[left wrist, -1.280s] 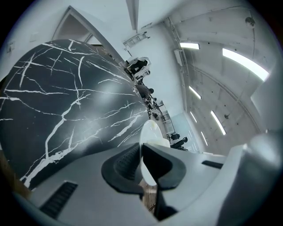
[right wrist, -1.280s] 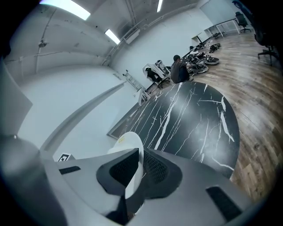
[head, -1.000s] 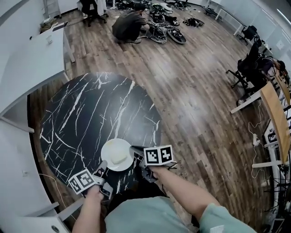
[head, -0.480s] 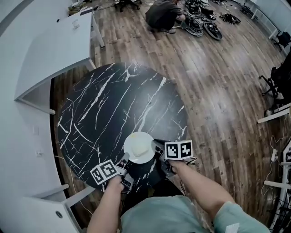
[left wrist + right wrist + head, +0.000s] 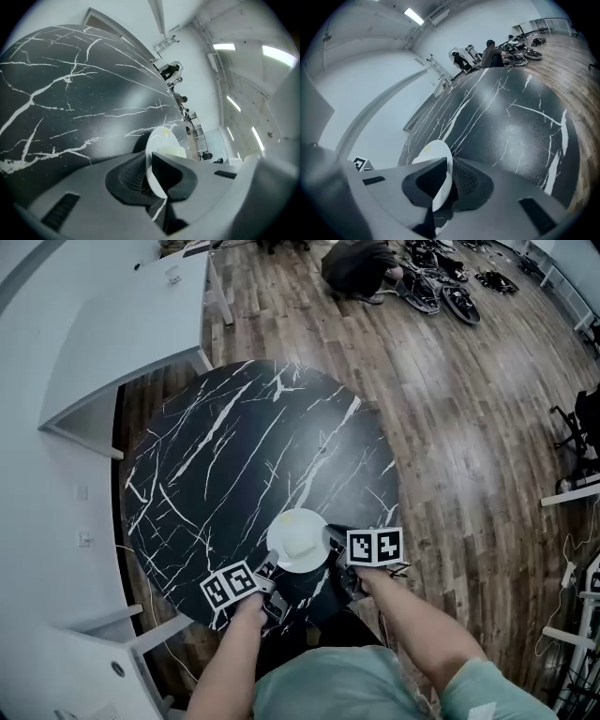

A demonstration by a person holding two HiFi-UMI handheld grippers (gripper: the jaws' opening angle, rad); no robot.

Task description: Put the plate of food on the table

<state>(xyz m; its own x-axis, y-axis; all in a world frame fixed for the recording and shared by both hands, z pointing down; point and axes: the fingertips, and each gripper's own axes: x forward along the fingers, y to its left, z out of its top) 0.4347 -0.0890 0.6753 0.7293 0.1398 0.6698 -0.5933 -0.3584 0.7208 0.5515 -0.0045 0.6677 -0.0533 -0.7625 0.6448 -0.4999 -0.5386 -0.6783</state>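
Two hand-held grippers [image 5: 267, 565] [image 5: 330, 541] on plate [image 5: 285, 532] rim

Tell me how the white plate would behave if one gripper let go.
Probably stiff: the plate looks flat though the left gripper and right gripper pinch only its rim. Its glossy surface looks slippery. Held by one edge, it would likely tip and spill the food.

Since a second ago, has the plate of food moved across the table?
No, barely: the plate of food stays over the near edge of the marble table; only the head camera's view shifted.
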